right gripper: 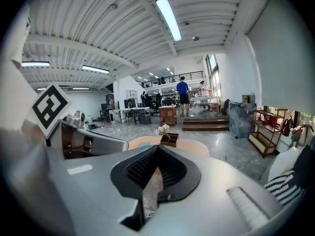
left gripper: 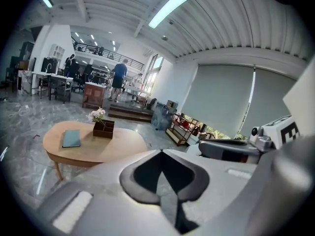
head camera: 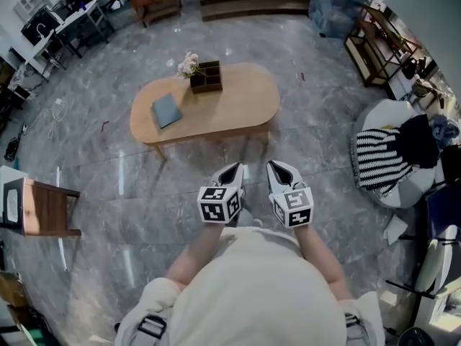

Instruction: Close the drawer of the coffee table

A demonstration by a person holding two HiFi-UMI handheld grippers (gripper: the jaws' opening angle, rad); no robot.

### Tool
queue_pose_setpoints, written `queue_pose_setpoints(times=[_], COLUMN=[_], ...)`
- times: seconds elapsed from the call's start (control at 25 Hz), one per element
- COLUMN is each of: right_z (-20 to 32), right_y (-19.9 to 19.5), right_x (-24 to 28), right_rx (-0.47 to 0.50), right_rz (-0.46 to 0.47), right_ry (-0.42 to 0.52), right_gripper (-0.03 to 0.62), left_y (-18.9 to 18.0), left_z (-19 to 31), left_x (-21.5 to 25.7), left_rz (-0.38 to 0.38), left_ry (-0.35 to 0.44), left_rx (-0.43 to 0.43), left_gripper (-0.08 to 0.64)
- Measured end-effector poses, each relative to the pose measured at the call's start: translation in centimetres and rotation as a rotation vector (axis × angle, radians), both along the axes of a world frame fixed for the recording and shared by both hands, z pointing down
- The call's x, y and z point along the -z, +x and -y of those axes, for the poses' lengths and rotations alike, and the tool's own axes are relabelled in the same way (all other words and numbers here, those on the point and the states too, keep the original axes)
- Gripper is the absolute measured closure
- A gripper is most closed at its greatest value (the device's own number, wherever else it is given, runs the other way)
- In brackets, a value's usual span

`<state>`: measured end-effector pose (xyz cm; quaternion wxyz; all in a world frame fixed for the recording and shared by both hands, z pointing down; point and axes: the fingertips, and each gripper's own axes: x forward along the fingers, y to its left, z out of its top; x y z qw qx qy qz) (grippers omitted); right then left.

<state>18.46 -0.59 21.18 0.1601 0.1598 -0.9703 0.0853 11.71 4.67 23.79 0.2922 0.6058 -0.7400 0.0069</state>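
Observation:
The oval wooden coffee table (head camera: pixel 216 110) stands on the grey stone floor ahead of me. On it lie a blue book (head camera: pixel 166 110) and a dark wooden box with white flowers (head camera: pixel 204 78). No drawer front juts from its near side in the head view. My left gripper (head camera: pixel 234 167) and right gripper (head camera: pixel 276 165) are held side by side, short of the table and apart from it. Both are shut with nothing between the jaws. In the left gripper view the table (left gripper: pixel 113 146) lies ahead to the left. The right gripper view shows the table (right gripper: pixel 197 147) just past the jaw tips.
A wooden stool (head camera: pixel 47 207) stands at the left. A beanbag with a striped cloth (head camera: pixel 385 161) sits at the right, with a low shelf (head camera: pixel 378 45) behind it. Steps (head camera: pixel 252 2) and desks lie at the back, where a person (left gripper: pixel 118 76) stands.

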Motion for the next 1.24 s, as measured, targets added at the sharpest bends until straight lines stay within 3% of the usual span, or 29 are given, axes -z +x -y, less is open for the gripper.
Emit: queue_pose_setpoints(times=[1.24], right_z=[-1.1], right_y=[-0.6], right_x=[0.9], right_rx=[-0.021], right_rz=[0.051], right_ry=[0.007], right_gripper=[0.593], left_y=[-1.4], left_z=[-1.5], left_x=[-0.3], left_rz=[-0.022], left_ry=[0.018], left_rx=[-0.002], left_gripper=[0.56])
